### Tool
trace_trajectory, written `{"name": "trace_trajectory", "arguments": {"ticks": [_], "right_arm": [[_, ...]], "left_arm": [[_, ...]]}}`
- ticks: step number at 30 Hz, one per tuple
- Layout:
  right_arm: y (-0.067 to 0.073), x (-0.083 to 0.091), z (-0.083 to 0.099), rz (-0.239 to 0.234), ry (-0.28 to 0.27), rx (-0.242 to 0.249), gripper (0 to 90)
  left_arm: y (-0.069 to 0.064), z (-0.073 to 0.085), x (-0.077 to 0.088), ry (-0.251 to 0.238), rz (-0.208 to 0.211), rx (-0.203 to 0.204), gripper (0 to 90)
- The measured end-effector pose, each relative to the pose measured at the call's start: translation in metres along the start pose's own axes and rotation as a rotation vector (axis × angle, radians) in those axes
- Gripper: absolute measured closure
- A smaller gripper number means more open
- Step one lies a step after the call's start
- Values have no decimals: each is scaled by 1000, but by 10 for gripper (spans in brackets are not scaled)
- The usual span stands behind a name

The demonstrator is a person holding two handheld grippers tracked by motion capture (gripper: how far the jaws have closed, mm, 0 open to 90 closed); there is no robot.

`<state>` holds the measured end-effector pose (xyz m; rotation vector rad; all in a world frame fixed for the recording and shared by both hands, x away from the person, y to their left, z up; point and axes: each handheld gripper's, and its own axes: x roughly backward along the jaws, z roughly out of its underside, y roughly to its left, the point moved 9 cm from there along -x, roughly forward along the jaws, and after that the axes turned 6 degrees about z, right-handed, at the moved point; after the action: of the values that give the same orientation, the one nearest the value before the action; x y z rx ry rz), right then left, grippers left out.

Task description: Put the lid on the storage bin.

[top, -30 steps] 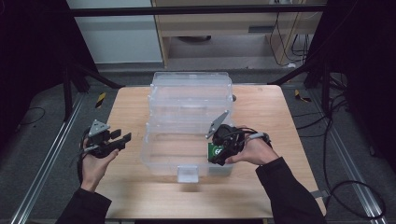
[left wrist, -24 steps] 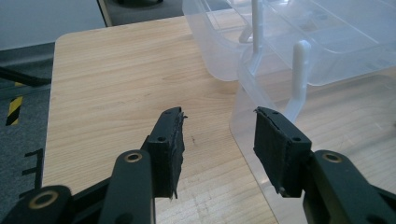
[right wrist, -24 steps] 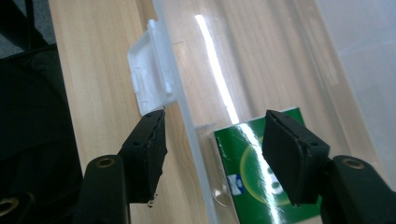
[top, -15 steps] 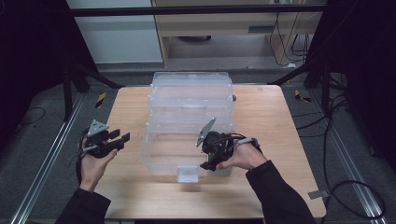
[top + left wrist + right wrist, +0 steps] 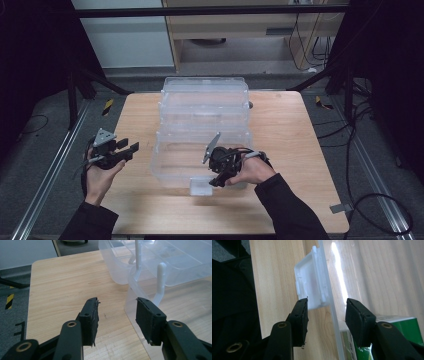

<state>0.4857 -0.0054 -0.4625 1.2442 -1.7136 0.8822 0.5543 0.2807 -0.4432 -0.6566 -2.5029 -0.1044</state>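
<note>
While astride bin wall [image 5: 331, 307], right gripper [image 5: 325, 312].

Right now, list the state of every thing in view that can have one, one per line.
Clear plastic storage box: on the wooden table, lid swung back.
White latch: on the box's near wall, straddled by the jaws, not yet pinched.
Green carton: inside the box.
Right gripper: open, jaws just been closing.
Left gripper: open, holding nothing.

No readable text, label, brand, number or sign appears on anything here
</note>
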Motion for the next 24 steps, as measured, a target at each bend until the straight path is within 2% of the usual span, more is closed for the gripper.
{"name": "trace_trajectory", "arguments": {"ticks": [11,16,18,24], "right_arm": [[0,-17,0,-32,31,14,591],[1,-23,3,-50,48,1,622],[1,-25,3,-55,48,-3,624],[0,-26,4,-59,55,1,646]], "left_arm": [[0,-2,2,-12,9,-7,518],[-3,-3,1,-11,19,-22,517],[-6,-5,0,-13,42,-27,516],[-15,-13,3,-27,92,-89,513]]}}
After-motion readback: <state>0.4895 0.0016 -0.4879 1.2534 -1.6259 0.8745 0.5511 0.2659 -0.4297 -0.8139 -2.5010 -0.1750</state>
